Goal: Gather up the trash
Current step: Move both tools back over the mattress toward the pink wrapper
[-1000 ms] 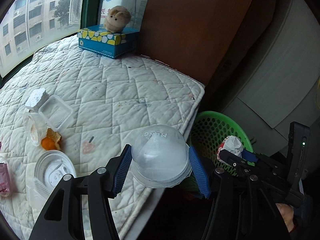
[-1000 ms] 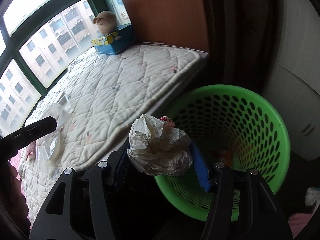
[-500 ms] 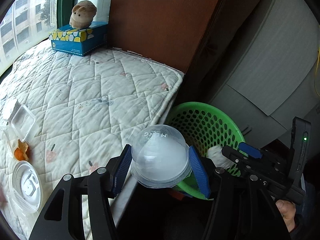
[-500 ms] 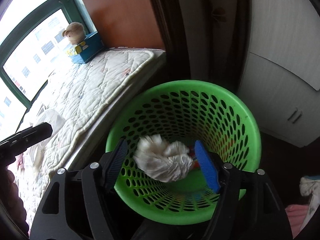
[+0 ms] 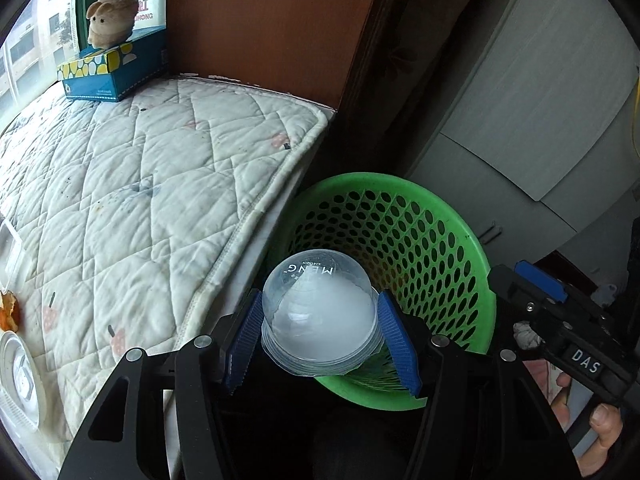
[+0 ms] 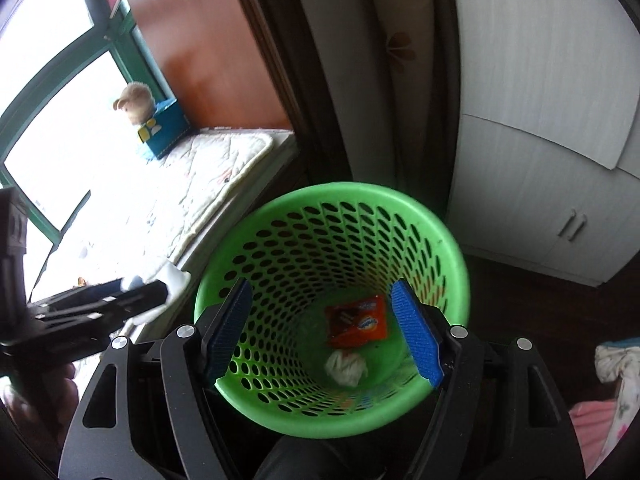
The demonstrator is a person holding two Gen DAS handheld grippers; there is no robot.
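Observation:
My left gripper (image 5: 320, 332) is shut on a clear plastic dome lid (image 5: 320, 312) and holds it over the near rim of the green perforated basket (image 5: 472, 256). My right gripper (image 6: 326, 328) is open and empty above the same basket (image 6: 452, 248). At the basket's bottom lie a crumpled white paper wad (image 6: 346, 368) and an orange snack wrapper (image 6: 356, 320). The right gripper also shows at the right edge of the left wrist view (image 5: 552, 308).
A quilted white mattress (image 5: 120, 184) lies left of the basket, with a blue tissue box (image 5: 112, 72) and a plush toy (image 5: 110, 16) at its far end. A white lid (image 5: 20, 376) and orange peel (image 5: 8, 312) lie at the left. A white cabinet (image 6: 540, 120) stands behind.
My right gripper opened over the basket and the paper wad dropped to the bottom. My left gripper carried the dome lid from above the mattress edge to the basket's rim.

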